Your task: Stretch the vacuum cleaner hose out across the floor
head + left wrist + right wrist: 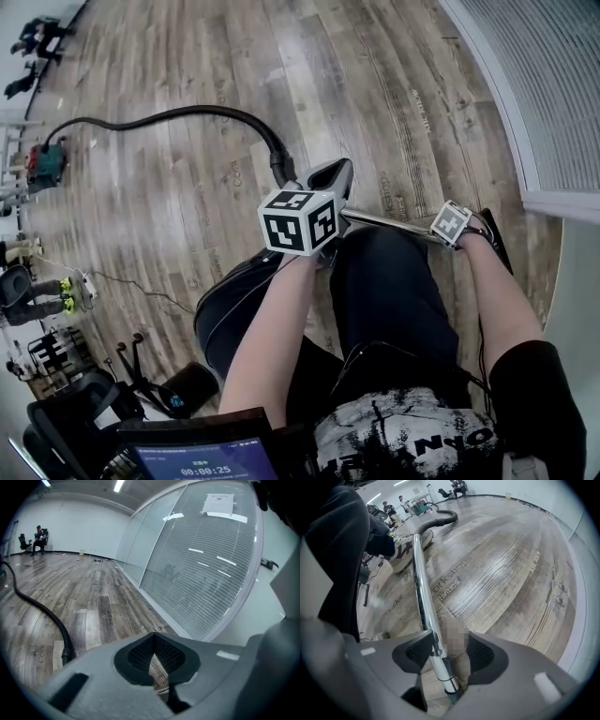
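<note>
Flanking the hose (187, 111): glass wall (553, 84), shoe (405, 550).

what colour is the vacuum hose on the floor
Black. The hose shows best in the head view.

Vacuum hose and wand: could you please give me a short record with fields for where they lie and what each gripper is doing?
hose: black, curves across the wooden floor from the vacuum cleaner towards the wand
wand: chrome tube, passes between the right gripper's jaws
right gripper: open, not clamped on the wand
left gripper: shut, nothing between its jaws
</note>
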The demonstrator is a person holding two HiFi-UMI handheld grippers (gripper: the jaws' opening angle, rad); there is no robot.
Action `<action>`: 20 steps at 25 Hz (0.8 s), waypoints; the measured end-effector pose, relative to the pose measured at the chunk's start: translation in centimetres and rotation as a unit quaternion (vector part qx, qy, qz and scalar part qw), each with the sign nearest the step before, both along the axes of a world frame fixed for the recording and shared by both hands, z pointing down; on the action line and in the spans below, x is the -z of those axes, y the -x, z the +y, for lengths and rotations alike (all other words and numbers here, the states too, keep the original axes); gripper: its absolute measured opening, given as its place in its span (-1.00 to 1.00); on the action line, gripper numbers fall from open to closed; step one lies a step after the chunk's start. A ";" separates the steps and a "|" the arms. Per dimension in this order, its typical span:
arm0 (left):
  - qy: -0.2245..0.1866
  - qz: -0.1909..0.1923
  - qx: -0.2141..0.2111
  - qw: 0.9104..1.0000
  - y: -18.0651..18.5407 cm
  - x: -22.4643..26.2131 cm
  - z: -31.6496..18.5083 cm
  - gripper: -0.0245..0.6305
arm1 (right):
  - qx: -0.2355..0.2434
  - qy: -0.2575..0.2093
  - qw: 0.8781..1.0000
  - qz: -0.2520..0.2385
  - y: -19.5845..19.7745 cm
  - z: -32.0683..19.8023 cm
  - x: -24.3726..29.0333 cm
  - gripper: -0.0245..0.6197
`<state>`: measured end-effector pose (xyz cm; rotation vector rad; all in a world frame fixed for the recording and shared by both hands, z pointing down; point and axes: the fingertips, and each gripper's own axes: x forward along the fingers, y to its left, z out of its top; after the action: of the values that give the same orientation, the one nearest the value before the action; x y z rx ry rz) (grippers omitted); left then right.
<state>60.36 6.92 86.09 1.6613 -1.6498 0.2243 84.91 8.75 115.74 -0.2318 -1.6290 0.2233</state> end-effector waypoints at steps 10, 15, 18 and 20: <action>-0.002 -0.010 0.021 1.000 -0.1 1.4 1.0 -0.93 | 0.013 -0.026 0.998 -0.061 3.6 -0.1 2.2 -0.75; -0.023 0.002 0.059 0.998 1.8 3.0 2.4 -0.93 | -0.006 -0.030 0.995 -0.094 6.1 -0.5 2.8 -0.90; -0.020 0.002 0.086 0.996 5.2 2.9 3.7 -0.93 | -0.004 -0.039 0.994 -0.099 7.4 -0.7 3.2 -0.90; -0.016 -0.007 0.080 0.997 6.6 2.8 3.7 -0.93 | -0.018 -0.034 0.994 -0.101 7.6 -0.5 3.5 -0.91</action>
<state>53.72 10.61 83.30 1.5438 -1.7958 0.1322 77.34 8.20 112.21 -0.1760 -1.8389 0.1760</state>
